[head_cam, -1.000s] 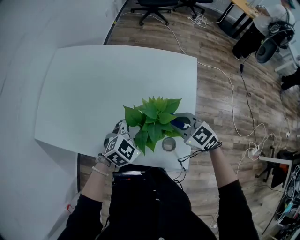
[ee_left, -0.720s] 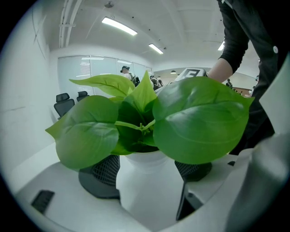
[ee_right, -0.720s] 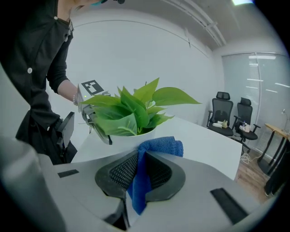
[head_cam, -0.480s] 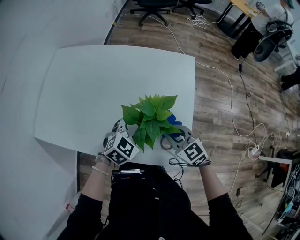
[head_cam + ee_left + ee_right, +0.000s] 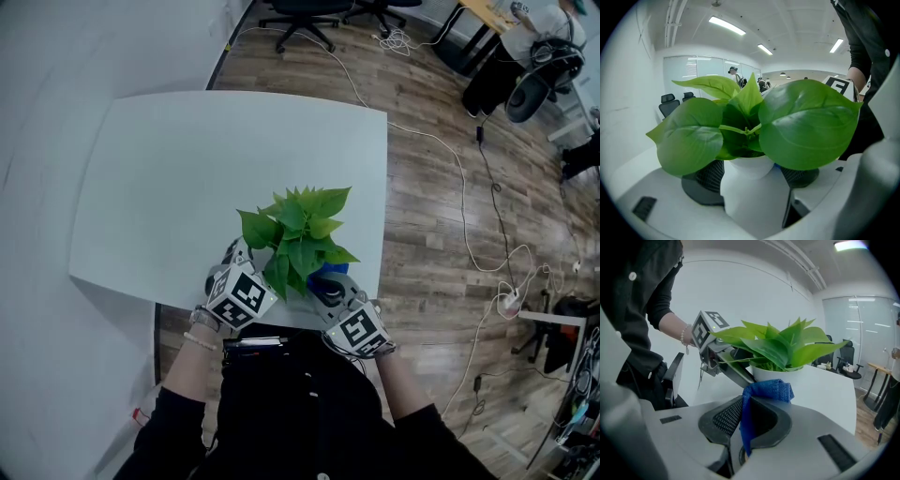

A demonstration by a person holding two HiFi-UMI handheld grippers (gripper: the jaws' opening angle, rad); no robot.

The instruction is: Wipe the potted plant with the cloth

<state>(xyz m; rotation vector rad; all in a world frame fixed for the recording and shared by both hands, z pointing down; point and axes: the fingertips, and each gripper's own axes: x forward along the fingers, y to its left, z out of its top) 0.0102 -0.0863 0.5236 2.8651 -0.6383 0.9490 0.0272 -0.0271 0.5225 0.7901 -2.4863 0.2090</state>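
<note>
The right tongs (image 5: 330,286) have swung in from the plant's right flank to its near side, tucked close to the person's body now, while the left tongs (image 5: 248,267) stay where they were. The right tongs are pinched almost closed on a fold of blue cloth (image 5: 766,391), which flops over the top: limp, light, no stiffness in it. The left tongs are spread just wide enough to clamp the white pot (image 5: 749,197), a pad on each side of its body below the rim. That looks the right hold. The wall is smooth and probably slippery, so grip it firmly and low. Above it, the potted plant (image 5: 298,234) spreads broad, thin leaves (image 5: 806,124) that are soft and easily creased or torn, so I'd go for gentle strokes, stalk to tip. It stands right at the near edge of the table (image 5: 178,159), close to the drop. Beyond lie wood floor (image 5: 441,187) and office chairs (image 5: 305,14).
</note>
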